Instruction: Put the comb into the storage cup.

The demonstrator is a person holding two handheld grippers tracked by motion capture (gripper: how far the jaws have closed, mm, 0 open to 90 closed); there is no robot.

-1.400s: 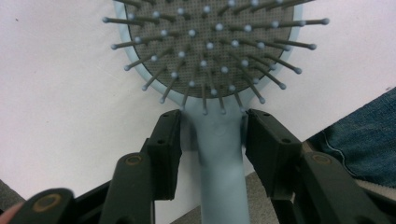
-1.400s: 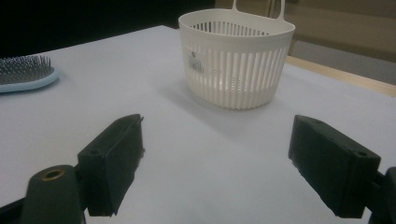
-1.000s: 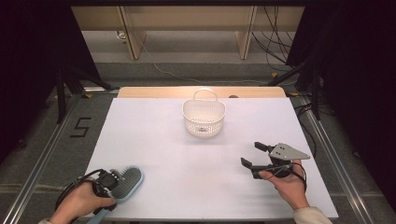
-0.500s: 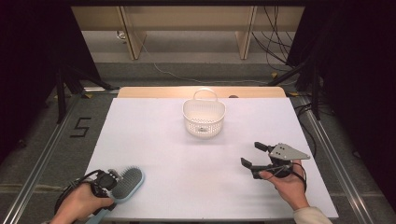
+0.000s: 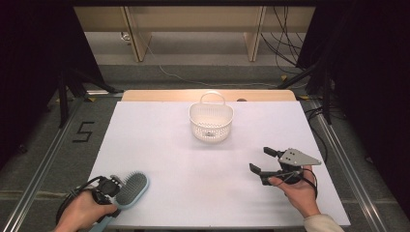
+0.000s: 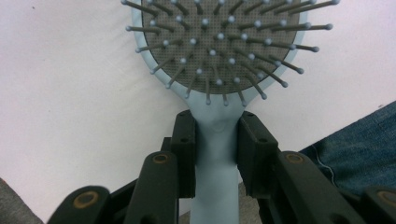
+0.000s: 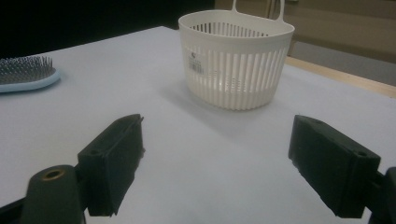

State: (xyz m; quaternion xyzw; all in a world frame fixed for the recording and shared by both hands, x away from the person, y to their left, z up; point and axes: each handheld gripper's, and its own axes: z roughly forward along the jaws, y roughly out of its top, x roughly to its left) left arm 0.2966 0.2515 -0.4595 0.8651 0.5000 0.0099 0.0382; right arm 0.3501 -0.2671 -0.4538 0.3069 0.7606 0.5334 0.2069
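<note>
A light blue hairbrush [image 5: 131,187] with grey bristles lies bristles-up at the near left corner of the white table [image 5: 159,145]. My left gripper [image 5: 109,185] is shut on its handle. In the left gripper view the two pads press on the neck of the hairbrush [image 6: 219,42], just below the head, with the left gripper [image 6: 215,135] pointing along the handle. My right gripper [image 5: 259,159] hovers open at the near right, with nothing between its jaws. In the right gripper view the right gripper [image 7: 217,154] faces a white slotted basket [image 7: 238,56], and the hairbrush [image 7: 23,72] shows at far left.
The white basket [image 5: 211,121], its handle upright, stands at the back middle of the table. A wooden strip [image 5: 159,94] runs along the far edge. Blue denim [image 6: 355,154] shows beyond the near table edge. Cables and stand legs lie on the floor around the table.
</note>
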